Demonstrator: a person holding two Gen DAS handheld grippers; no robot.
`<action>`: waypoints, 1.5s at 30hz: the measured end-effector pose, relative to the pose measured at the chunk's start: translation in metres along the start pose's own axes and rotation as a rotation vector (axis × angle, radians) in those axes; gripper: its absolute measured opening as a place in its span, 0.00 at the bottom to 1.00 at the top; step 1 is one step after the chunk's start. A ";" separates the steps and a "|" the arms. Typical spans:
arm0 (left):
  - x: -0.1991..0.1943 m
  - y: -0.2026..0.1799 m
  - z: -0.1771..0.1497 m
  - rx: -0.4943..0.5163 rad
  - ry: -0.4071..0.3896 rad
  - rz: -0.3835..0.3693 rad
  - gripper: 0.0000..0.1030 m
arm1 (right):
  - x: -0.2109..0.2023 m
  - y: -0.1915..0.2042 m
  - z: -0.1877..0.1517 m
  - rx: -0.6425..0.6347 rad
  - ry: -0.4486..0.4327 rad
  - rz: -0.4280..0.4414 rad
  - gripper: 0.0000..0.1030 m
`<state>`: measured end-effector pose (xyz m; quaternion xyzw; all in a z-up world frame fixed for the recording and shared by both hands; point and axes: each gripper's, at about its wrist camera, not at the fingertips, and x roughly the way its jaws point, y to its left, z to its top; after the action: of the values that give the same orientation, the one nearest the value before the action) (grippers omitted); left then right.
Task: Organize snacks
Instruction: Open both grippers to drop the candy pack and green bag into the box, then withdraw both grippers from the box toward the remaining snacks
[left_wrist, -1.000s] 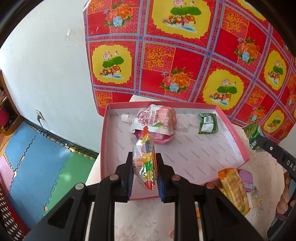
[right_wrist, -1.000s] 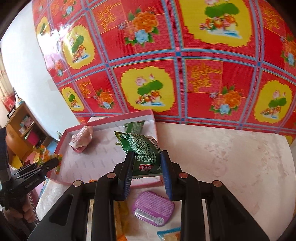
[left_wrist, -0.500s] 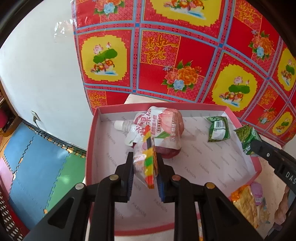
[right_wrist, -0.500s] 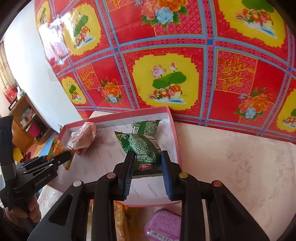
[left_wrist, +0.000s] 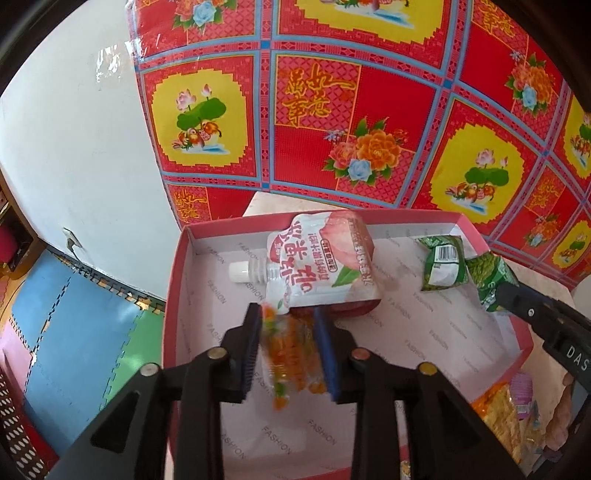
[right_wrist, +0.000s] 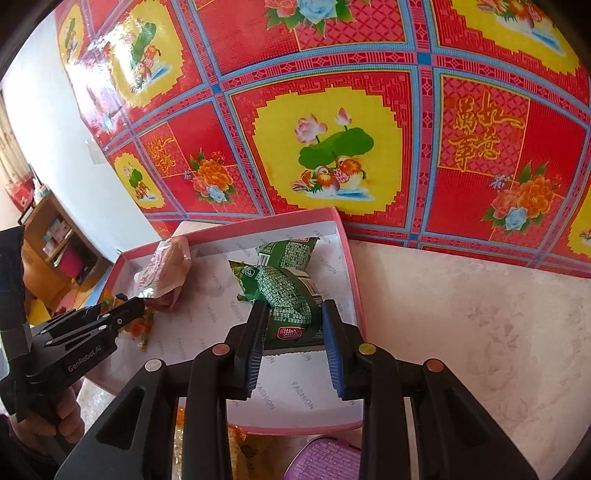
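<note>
Sitting already in the pink box are a peach pouch and one green packet. Left gripper, jaws parted, lets an orange candy bag drop inside; right gripper grips another green snack over it. Orange and purple items remain on the table.

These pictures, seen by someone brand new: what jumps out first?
The loud red-and-yellow floral cloth fills the background behind a pink box of snacks. The right gripper holds a green packet above the box; the left gripper has a blurred orange candy bag between its fingers.
</note>
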<state>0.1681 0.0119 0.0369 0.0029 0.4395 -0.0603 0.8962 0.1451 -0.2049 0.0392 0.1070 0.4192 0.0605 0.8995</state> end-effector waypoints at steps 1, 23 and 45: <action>-0.001 0.000 0.000 -0.003 0.002 -0.003 0.34 | 0.000 0.000 -0.001 0.002 0.003 0.005 0.32; -0.037 -0.006 -0.010 -0.018 0.003 -0.016 0.43 | -0.037 0.011 -0.014 -0.025 -0.045 0.036 0.48; -0.069 -0.018 -0.037 -0.009 0.009 -0.030 0.43 | -0.074 0.004 -0.042 -0.001 -0.051 0.035 0.48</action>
<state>0.0958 0.0039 0.0693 -0.0073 0.4440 -0.0720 0.8931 0.0650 -0.2100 0.0691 0.1153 0.3942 0.0734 0.9088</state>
